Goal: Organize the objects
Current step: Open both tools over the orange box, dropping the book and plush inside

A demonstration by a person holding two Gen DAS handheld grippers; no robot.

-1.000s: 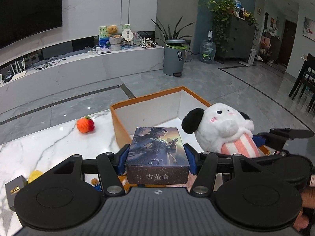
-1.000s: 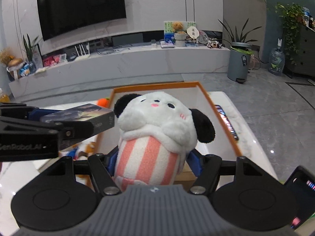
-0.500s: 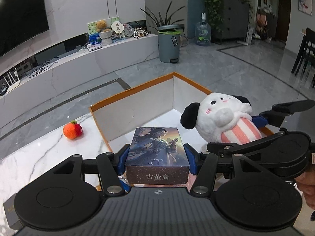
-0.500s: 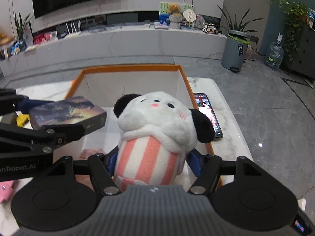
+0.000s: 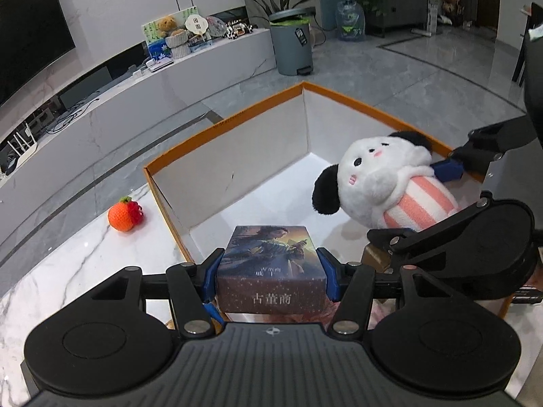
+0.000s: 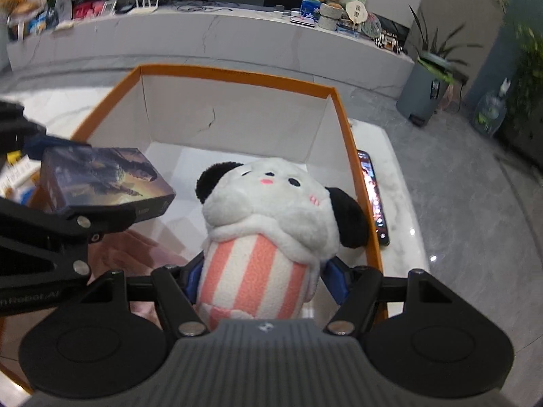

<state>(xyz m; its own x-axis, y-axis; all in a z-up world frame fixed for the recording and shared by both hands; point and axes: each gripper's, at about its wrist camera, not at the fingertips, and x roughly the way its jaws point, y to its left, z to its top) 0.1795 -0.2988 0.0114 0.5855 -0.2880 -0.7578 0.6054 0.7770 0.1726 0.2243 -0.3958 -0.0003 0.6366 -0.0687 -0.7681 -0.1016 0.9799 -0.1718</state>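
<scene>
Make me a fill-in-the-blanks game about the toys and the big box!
1. The left tool is shut on a ____ with a painted picture on its cover.
2. The right tool grips a plush toy whose body has pink and ____ stripes.
3. The box has an ____ rim.
4. A phone lies on the table, ____ the box.

Missing words: book; white; orange; outside
</scene>
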